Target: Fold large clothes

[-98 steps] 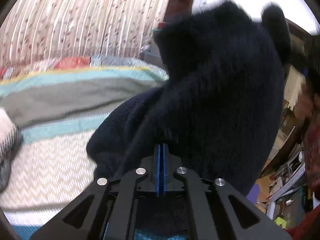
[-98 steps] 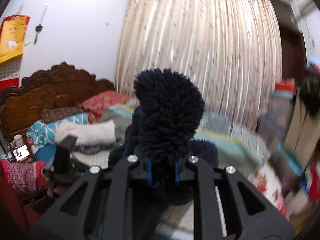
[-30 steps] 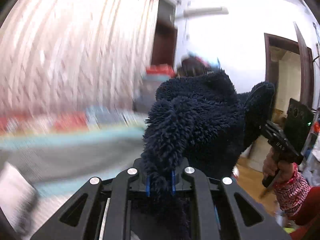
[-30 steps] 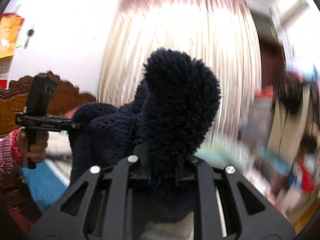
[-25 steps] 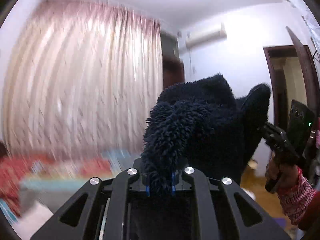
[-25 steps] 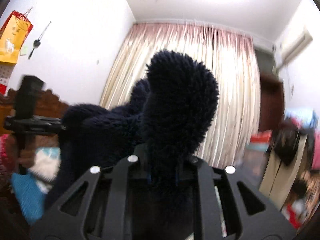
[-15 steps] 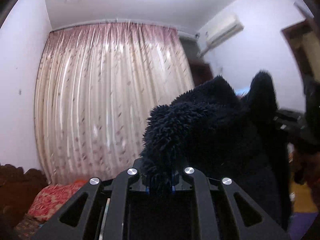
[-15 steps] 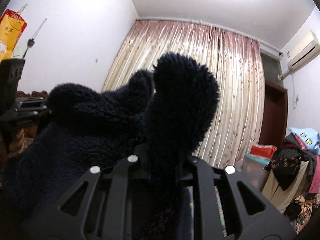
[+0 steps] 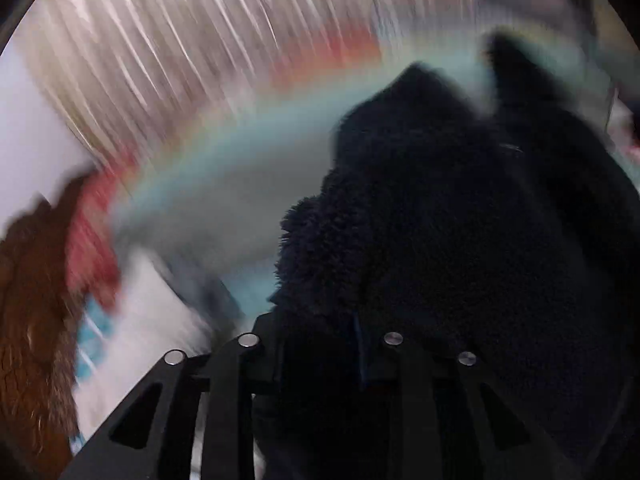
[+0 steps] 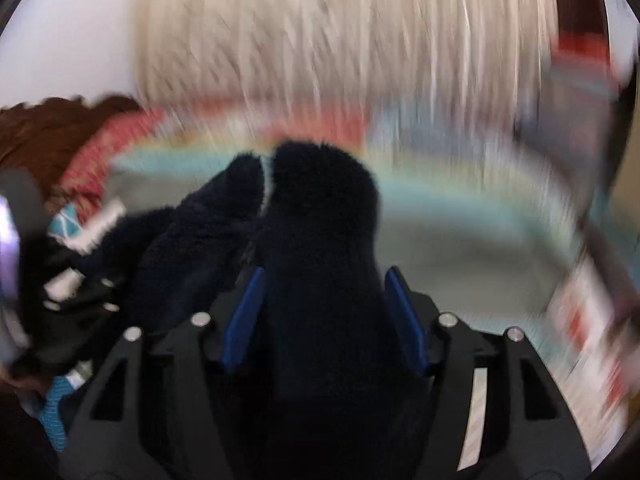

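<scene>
Over the striped bed (image 10: 460,240), the right gripper (image 10: 324,304) has just spread its jaws, dark fleece garment (image 10: 320,240) loose between them, while the left gripper (image 9: 320,332) pinches another bunch of it.

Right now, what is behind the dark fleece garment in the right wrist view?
Behind the dark fleece garment, a blurred striped bedspread and pale curtain show; whatever lies directly behind it is covered.
</scene>
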The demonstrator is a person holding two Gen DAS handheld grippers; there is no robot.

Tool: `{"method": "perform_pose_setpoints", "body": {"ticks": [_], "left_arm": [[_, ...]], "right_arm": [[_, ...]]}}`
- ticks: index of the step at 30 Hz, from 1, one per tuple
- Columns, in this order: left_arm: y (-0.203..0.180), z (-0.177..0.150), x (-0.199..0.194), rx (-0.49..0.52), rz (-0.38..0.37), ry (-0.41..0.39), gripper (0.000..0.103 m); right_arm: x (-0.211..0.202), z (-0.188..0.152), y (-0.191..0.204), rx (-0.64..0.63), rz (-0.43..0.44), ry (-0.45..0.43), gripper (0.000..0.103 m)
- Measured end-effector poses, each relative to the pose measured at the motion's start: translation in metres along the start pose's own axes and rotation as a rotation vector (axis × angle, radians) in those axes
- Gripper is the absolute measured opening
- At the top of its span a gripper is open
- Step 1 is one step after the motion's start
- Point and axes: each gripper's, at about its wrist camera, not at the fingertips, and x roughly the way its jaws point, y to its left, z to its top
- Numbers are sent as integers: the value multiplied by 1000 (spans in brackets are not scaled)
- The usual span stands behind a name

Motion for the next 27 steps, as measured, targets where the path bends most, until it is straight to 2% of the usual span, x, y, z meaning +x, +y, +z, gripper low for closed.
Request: {"method": "perform_pose_setpoints", "body": {"ticks": [2, 3, 4, 5, 7, 10, 13, 14, 15, 16, 17, 20, 22, 23, 24, 25, 26, 27], "left_arm": [[-17, -17, 29, 30, -31, 43, 32], [-23, -29, 35, 52, -25, 38, 32], [-24, -37, 34, 70, -26, 26, 32], [-23, -44, 30, 91, -35, 9, 32], [-12, -53, 16, 133, -74, -17, 32], [19, -65, -15, 127, -166, -47, 32], [53, -93, -49, 62, -227, -77, 32], [66, -104, -57, 25, -247, -82, 32], [79, -121, -69, -29, -278, -83, 32], [87, -130, -72, -60, -300, -80, 32], [95, -148, -81, -102, -328, -75, 32], [100, -195, -104, -156, -367, -70, 32], [96, -224, -116, -171, -404, -77, 32], [92, -238, -123, -174, -417, -86, 32], [87, -246, -126, -170, -418, -90, 32], [81, -259, -128, -153, -411, -95, 32], [73, -268, -132, -136, -405, -101, 32], [65, -277, -135, -118, -402, -109, 32]], "right_arm": [[4, -53, -35, 68, 63, 47, 60], [-3, -76, -50, 78, 92, 49, 61], [-14, -95, -58, 77, 100, 45, 66], [-24, -114, -72, 71, 94, 38, 75], [-44, -165, -92, 52, 66, 45, 83], [-61, -230, -124, 87, 44, 139, 85], [-48, -275, -139, 188, 92, 273, 85], [-43, -289, -138, 231, 135, 322, 65], [-46, -296, -136, 264, 167, 321, 47], [-51, -296, -137, 302, 219, 318, 7], [-64, -285, -142, 307, 216, 287, 7], [-108, -230, -166, 149, 11, 184, 7], [-144, -178, -206, 56, -247, 98, 7], [-158, -149, -228, -28, -433, 57, 9], [-162, -133, -242, -65, -534, 46, 13], [-165, -119, -259, -67, -641, 50, 33], [-165, -110, -272, -43, -708, 56, 60], [-168, -108, -282, 4, -719, 40, 68]]}}
